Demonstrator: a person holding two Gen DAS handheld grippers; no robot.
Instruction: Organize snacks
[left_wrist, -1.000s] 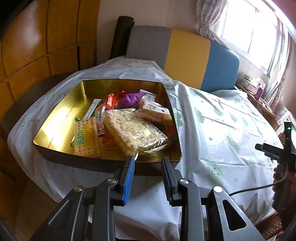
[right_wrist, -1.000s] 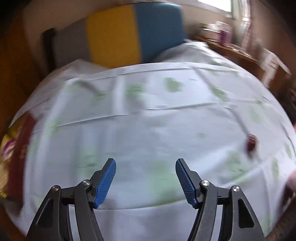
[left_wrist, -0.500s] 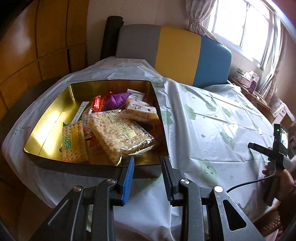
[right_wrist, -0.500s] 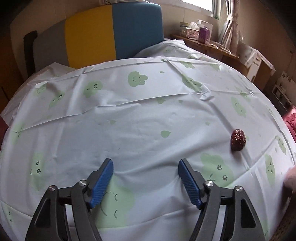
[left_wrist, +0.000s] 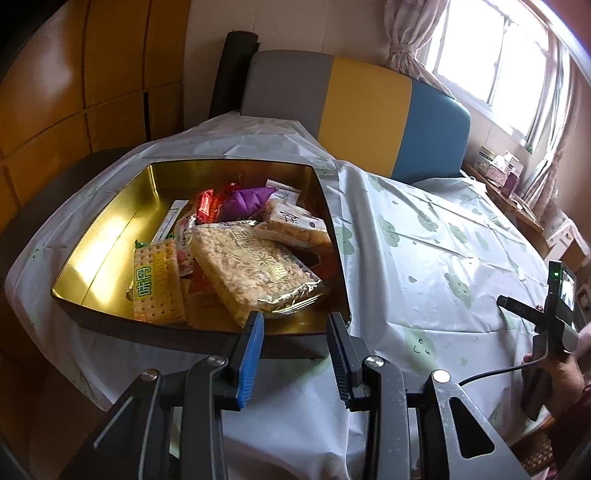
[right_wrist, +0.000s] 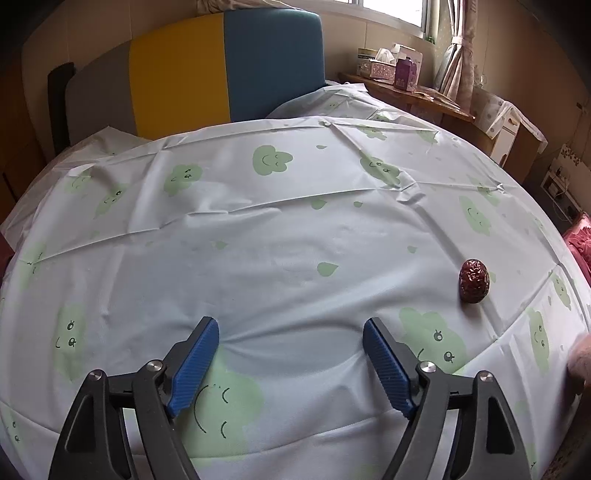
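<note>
Both tools opening, empty: left tool (left_wrist: 295, 325) at gold snack tin (left_wrist: 110, 236), right tool (right_wrist: 290, 332) left of red date (right_wrist: 474, 280).

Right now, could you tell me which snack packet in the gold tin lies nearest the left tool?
The large puffed-rice cake packet: its crinkled clear end reaches the tin's near wall by the left tool, ahead of the green-lettered cracker packet.
</note>
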